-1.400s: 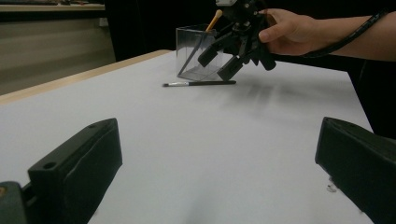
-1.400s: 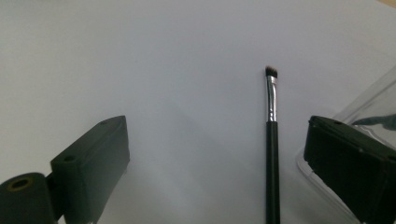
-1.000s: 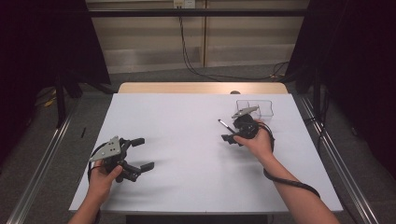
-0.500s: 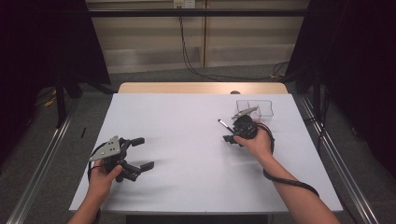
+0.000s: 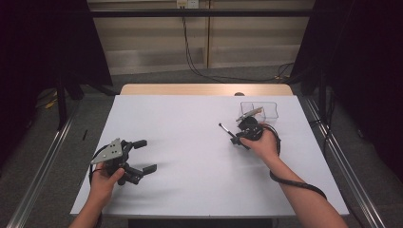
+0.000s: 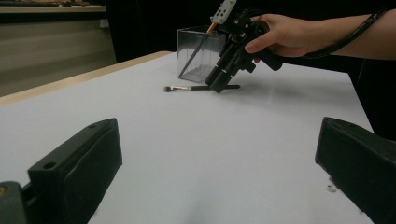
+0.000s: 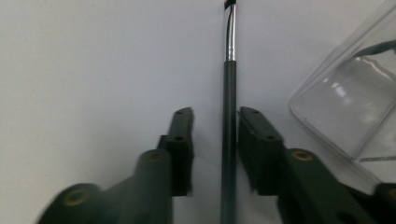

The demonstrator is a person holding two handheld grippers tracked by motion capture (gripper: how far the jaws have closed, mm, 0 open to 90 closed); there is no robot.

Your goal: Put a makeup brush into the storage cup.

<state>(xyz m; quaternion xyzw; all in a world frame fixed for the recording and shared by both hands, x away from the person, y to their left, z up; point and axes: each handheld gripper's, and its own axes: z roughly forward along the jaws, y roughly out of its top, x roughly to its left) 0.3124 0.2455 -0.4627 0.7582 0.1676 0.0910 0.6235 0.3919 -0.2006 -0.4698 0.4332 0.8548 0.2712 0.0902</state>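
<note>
A thin black makeup brush with a silver ferrule lies flat on the white table, left of a clear plastic box. My right gripper points down over its handle. In the right gripper view the brush runs between the two jaws of that gripper. The jaws have just been closing: the right pad is almost on the handle and a gap remains at the left pad. My left gripper rests at the table's front left, open with nothing between its jaws.
The clear box holds another brush, which leans inside it. A wooden strip edges the table's far side. Metal rails run along the floor on both sides.
The right gripper's jaws have drawn in around the brush handle. Neither hand has shifted, and the brush lies where it was.
</note>
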